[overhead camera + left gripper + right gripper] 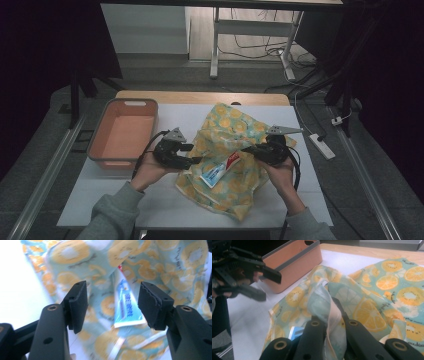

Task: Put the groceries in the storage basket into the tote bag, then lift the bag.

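A cloth bag [232,127] printed with orange and kiwi slices lies crumpled on the white table top. A blue, white and red toothpaste tube [219,170] pokes out of its near opening. In the left gripper view the tube [126,305] lies past the jaws on the cloth [75,255]. My left gripper [192,160] is open just left of the bag, with nothing between its pads [112,305]. My right gripper [246,150] is shut on a raised fold of the bag's edge [332,312]. A blue corner of the tube [295,331] peeks out below that fold.
An orange basket with a grey rim [125,102] stands at the table's left, close behind the left hand; its wall [294,265] is seen in the right gripper view beside the left gripper [264,282]. A power strip [322,145] lies on the floor to the right.
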### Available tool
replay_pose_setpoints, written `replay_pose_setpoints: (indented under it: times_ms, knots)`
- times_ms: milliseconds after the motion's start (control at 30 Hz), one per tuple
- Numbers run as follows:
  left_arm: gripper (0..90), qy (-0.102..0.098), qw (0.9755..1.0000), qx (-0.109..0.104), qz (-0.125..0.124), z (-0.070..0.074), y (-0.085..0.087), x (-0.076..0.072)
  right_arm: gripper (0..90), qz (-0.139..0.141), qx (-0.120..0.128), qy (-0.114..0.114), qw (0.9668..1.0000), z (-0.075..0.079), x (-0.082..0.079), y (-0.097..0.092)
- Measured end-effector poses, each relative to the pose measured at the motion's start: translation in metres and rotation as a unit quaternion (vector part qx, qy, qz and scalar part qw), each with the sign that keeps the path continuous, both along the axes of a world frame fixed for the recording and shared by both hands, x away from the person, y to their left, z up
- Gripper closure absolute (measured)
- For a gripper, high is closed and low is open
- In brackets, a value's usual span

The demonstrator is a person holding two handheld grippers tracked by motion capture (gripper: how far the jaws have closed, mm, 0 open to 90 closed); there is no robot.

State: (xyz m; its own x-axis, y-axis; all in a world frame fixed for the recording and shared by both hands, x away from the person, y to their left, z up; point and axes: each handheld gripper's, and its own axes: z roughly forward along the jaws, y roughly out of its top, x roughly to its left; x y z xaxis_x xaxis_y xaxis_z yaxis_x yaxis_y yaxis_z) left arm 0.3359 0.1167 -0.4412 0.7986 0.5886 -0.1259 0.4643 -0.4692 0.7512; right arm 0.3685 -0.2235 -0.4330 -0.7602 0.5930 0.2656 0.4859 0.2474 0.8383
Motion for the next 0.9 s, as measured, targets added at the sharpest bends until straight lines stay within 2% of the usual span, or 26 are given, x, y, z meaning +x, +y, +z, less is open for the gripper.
replay_pose_setpoints:
  times_ms: [200, 333, 500, 600, 733, 833, 900]
  knots:
    - [40.4, 0.004, 0.9992, 0.009, 0.039, -0.005, 0.026, 0.008, 88.7, 0.004, -0.007, -0.002, 1.0000, -0.001, -0.006, -0.005]
    - [39.8, 0.006, 0.9989, 0.020, 0.041, -0.007, 0.032, 0.012, 88.7, 0.001, -0.018, -0.009, 0.9998, -0.002, -0.010, -0.009]
    - [39.6, 0.014, 0.9985, 0.016, 0.051, -0.008, 0.039, 0.016, 88.7, -0.004, -0.013, -0.009, 0.9999, -0.002, -0.011, -0.014]
    - [37.9, 0.016, 0.9980, 0.024, 0.056, -0.010, 0.034, 0.019, 88.7, -0.005, -0.016, -0.010, 0.9998, -0.001, -0.010, -0.014]
    - [35.6, 0.026, 0.9979, 0.031, 0.050, -0.015, 0.019, 0.025, 88.6, -0.007, -0.015, -0.010, 0.9998, -0.002, -0.009, -0.015]
    - [35.0, 0.028, 0.9980, 0.021, 0.053, -0.018, 0.005, 0.032, 88.7, -0.008, -0.015, -0.009, 0.9998, -0.002, -0.009, -0.015]
    - [35.0, 0.023, 0.9977, 0.021, 0.060, -0.018, -0.006, 0.040, 88.6, -0.008, -0.017, -0.011, 0.9998, -0.002, -0.009, -0.015]
